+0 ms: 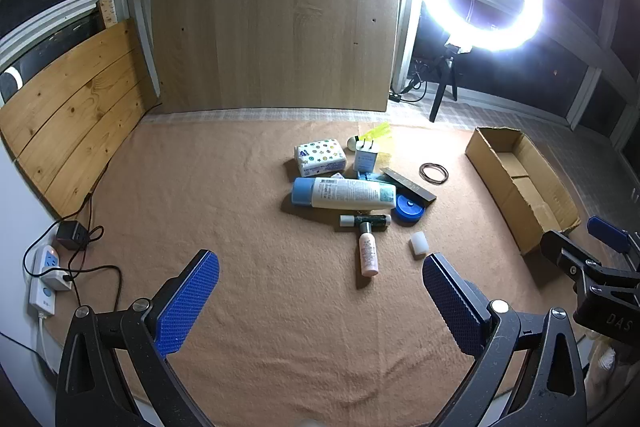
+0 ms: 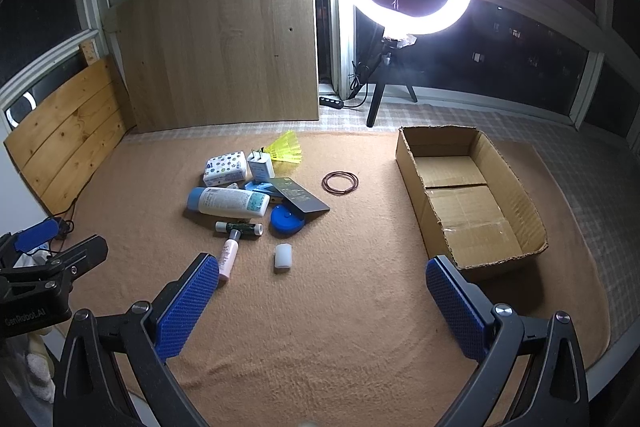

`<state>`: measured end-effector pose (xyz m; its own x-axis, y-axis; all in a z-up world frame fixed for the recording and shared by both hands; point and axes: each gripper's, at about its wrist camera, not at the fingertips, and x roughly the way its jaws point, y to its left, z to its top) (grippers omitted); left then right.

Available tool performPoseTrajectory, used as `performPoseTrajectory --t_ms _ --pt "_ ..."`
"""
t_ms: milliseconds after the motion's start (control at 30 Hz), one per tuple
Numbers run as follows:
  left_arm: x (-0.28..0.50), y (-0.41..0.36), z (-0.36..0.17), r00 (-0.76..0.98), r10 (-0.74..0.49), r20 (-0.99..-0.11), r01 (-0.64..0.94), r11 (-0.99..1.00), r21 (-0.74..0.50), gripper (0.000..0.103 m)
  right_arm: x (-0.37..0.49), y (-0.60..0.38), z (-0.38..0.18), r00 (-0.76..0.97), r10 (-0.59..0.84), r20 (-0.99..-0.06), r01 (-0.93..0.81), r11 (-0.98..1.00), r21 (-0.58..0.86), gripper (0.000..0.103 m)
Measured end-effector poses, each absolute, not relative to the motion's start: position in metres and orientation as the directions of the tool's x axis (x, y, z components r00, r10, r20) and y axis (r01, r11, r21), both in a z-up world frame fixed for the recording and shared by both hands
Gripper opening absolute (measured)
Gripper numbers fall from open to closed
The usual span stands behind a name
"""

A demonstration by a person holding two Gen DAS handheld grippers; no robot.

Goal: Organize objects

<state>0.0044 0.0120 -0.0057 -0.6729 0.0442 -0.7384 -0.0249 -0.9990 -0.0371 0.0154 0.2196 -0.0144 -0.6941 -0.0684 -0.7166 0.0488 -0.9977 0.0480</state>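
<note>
Hiding under white bottle (image 2: 228, 202), light-blue item (image 2: 256, 187)

Bare blanket (image 2: 320, 327) ahead; clutter pile (image 2: 248, 199) beyond.

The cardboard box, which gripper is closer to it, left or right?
Right. The right gripper has one finger just short of the cardboard box; the left gripper faces the pile, farther away.
</note>
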Motion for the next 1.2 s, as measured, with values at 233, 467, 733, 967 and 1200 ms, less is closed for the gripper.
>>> performPoseTrajectory --t_ms 233,467,733,967,1200 --pt "0.003 0.012 -0.006 -0.669 0.045 -0.742 -0.025 -0.999 -0.038 0.103 0.016 0.220 -0.016 -0.692 -0.070 -0.719 0.053 -0.998 0.047 0.102" --pt "-0.003 0.013 -0.014 -0.653 0.044 -0.756 -0.027 -0.999 -0.035 0.103 0.009 0.220 -0.019 -0.679 -0.069 -0.731 0.054 -0.998 0.044 0.102" --pt "-0.016 0.017 -0.026 -0.634 0.046 -0.772 -0.037 -0.999 -0.030 0.103 -0.002 0.222 -0.031 -0.655 -0.078 -0.752 0.061 -0.997 0.049 0.102" --pt "-0.033 0.018 -0.042 -0.609 0.057 -0.791 -0.041 -0.998 -0.039 0.103 -0.014 0.221 -0.046 -0.625 -0.086 -0.776 0.077 -0.996 0.048 0.095" --pt "-0.046 0.026 -0.062 -0.582 0.057 -0.811 -0.052 -0.998 -0.032 0.103 -0.024 0.219 -0.062 -0.589 -0.091 -0.803 0.090 -0.995 0.046 0.088"
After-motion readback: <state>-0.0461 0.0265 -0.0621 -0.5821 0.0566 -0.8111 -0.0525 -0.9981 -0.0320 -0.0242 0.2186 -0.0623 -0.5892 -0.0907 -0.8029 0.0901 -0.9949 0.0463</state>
